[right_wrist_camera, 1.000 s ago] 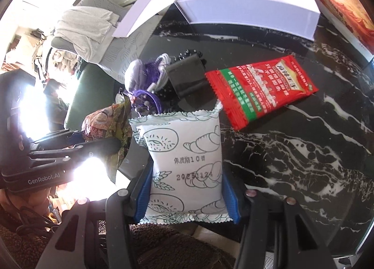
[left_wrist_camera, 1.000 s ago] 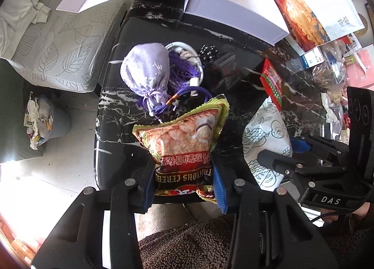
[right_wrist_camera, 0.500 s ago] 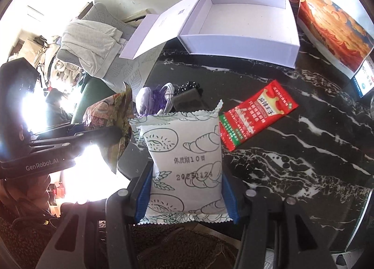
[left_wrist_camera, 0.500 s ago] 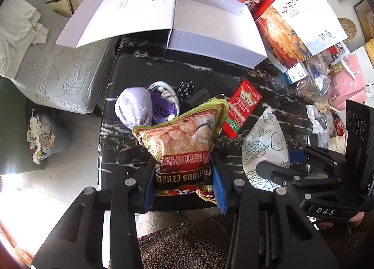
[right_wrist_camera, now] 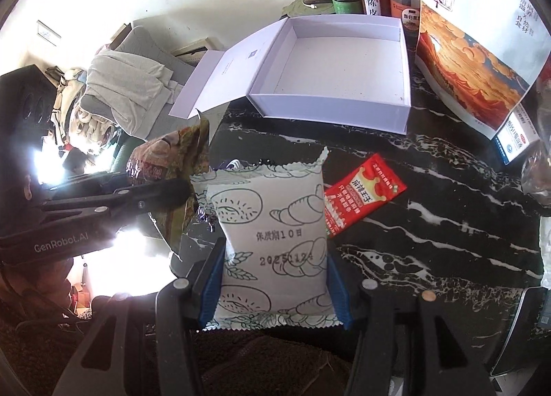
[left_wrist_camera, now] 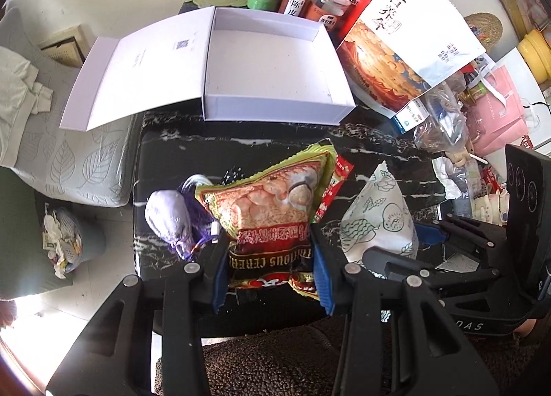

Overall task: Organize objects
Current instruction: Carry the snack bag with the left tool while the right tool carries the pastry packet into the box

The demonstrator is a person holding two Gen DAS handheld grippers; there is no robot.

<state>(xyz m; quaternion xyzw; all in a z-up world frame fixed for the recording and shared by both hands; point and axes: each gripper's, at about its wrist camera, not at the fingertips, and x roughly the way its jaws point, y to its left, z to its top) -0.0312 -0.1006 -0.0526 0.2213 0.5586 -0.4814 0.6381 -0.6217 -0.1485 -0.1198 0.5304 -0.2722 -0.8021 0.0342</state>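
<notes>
Both tongs are loaded and held above the near edge of the desk (left_wrist_camera: 165, 162). The left tongs (left_wrist_camera: 270, 270) are clenched on a cereal packet (left_wrist_camera: 272, 210); the right tongs (right_wrist_camera: 273, 279) are clenched on a white pastry packet (right_wrist_camera: 272, 223). The white box (left_wrist_camera: 272, 62) lies open and empty at the far edge. A red sachet (right_wrist_camera: 361, 194) and a purple pouch (left_wrist_camera: 167, 220) lie on the desk mid-surface. Judged step: carrying packets to the box. Next move calls for advancing over its near wall, then releasing inside.
</notes>
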